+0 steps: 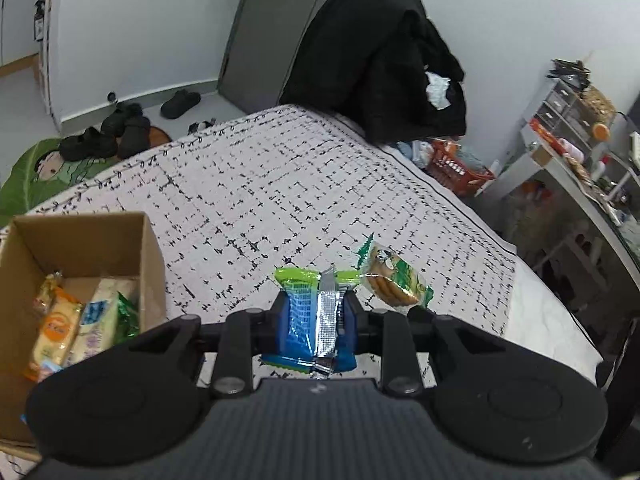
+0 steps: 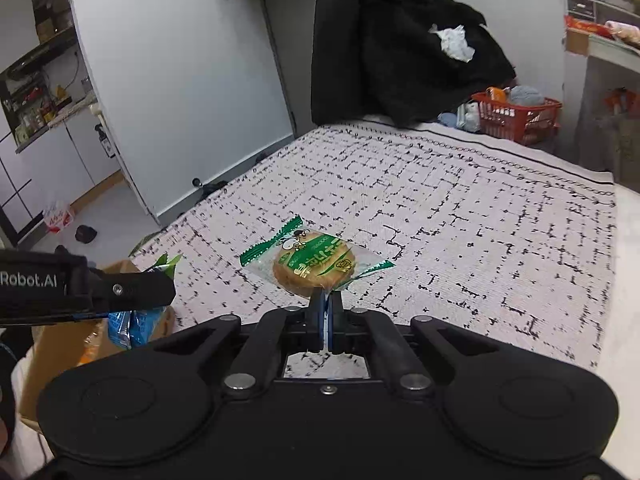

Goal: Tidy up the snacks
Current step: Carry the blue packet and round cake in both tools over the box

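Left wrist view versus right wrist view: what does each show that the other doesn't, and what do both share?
Only the left wrist view looks into the cardboard box, showing snack packets inside, and shows the shoes on the floor. Only the right wrist view shows the right gripper pinching the cookie packet's edge. Both show that cookie packet, the blue-and-green snack packet clamped in the left gripper, the patterned bedcover, the black coat and the red basket.
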The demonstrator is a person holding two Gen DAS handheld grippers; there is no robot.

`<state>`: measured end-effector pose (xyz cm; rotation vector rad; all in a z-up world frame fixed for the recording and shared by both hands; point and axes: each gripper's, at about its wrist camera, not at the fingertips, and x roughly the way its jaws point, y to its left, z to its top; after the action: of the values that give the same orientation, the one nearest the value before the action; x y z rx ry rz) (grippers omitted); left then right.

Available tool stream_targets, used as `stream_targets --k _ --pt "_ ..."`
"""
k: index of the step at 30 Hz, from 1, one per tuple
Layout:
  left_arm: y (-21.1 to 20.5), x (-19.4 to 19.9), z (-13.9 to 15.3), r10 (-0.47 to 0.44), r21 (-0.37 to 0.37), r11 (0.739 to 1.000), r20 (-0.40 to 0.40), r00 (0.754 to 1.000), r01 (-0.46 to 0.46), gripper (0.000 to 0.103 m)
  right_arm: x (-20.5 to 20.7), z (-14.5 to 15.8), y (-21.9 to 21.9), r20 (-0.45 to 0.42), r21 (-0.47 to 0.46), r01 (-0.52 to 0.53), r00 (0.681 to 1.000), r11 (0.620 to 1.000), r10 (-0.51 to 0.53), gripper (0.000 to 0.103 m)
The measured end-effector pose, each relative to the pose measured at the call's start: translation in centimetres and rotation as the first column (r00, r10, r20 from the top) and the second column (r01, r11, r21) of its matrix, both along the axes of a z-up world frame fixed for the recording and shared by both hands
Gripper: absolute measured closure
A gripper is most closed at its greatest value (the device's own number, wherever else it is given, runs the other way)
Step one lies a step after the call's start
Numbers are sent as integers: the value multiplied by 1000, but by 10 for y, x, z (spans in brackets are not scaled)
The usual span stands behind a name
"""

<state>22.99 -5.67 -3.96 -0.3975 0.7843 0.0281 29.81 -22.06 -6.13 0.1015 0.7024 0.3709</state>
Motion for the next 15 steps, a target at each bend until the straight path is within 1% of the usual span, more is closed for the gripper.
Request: stream_targets --k 5,12,15 --pt "14 -18 8 -7 1 1000 22 1000 7 77 -17 14 4 0 17 22 1000 1000 -22 102" --pt "41 -39 20 11 -18 1000 61 998 -10 77 -28 32 29 29 0 -12 999 1000 12 102" --pt "54 -44 21 20 -34 999 66 998 -17 77 -32 39 40 41 -3 -23 999 1000 23 102"
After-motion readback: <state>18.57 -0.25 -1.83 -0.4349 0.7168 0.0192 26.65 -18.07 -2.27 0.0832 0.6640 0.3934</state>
